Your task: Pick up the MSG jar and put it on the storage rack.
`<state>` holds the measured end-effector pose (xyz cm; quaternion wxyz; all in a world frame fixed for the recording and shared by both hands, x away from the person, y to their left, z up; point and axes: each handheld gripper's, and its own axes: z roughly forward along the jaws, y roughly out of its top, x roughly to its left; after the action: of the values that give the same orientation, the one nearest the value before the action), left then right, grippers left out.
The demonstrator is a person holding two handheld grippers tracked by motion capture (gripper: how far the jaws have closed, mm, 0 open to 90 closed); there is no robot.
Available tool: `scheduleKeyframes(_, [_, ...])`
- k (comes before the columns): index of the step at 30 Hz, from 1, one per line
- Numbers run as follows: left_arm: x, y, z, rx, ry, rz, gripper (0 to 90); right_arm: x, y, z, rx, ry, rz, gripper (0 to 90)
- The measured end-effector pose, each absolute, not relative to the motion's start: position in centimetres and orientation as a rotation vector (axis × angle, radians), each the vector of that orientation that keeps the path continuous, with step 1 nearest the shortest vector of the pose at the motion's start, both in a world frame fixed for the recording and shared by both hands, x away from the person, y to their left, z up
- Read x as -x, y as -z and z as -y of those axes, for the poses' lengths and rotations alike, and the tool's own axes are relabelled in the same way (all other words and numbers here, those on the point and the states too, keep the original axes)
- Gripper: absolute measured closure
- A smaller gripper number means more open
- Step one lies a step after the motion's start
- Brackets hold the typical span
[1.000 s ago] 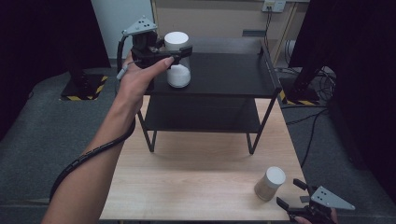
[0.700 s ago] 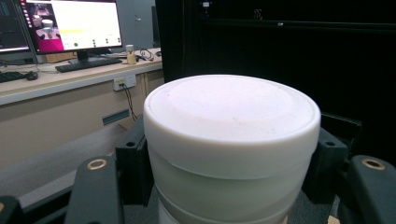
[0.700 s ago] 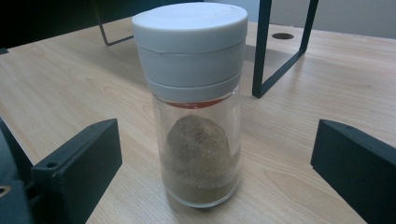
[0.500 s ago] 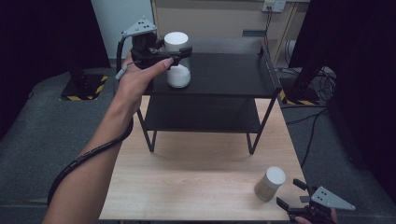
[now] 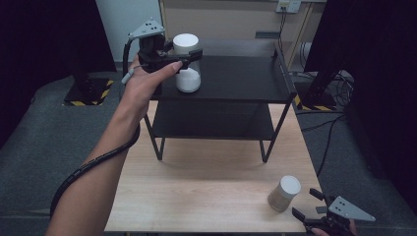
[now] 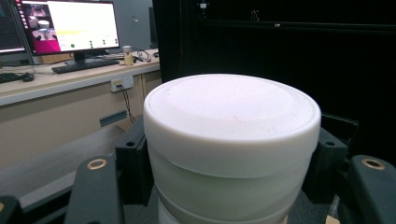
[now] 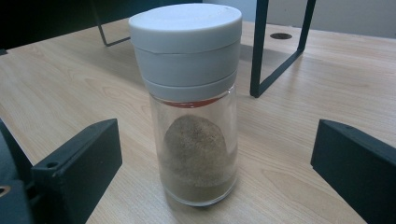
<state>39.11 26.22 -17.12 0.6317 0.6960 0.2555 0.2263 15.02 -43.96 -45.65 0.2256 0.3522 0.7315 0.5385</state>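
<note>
Nothing has shifted since a second ago: left gripper (image 5: 184, 55) stays clamped on the white-powder jar (image 5: 188, 69), upright on the black shelf (image 5: 236, 78). Right gripper (image 5: 307, 209), jaws spread, faces the upright brown-powder jar (image 7: 194, 121) on the table (image 5: 196, 191).

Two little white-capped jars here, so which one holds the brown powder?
The jar standing on the wooden table, near the right gripper: brown powder jar. The other, the jar on the top shelf between the left gripper's jaws, holds white powder.
</note>
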Motion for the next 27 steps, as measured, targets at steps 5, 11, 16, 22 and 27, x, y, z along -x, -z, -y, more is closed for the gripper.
scheduleKeyframes(5, [-39.2,16.9,-26.2,-1.603,-0.516,-0.586,33.2,-15.0,45.6,44.0,-0.974,-1.487,-2.013,2.5])
scheduleKeyframes(11, [-39.1,16.4,-26.1,-1.626,-0.51,-0.6,28.3,-15.0,45.6,44.0,-0.971,-1.495,-2.013,2.4])
scheduleKeyframes(16, [-38.8,16.0,-25.7,-1.645,-0.518,-0.609,14.3,-15.0,45.5,44.0,-0.963,-1.499,-2.013,2.3])
scheduleKeyframes(22, [-37.8,15.7,-25.9,-1.652,-0.53,-0.625,4.8,-15.0,45.4,43.9,-0.957,-1.502,-2.016,2.2])
scheduleKeyframes(27, [-36.7,16.1,-26.6,-1.64,-0.546,-0.63,2.5,-15.0,45.4,43.9,-0.953,-1.501,-2.019,2.2])
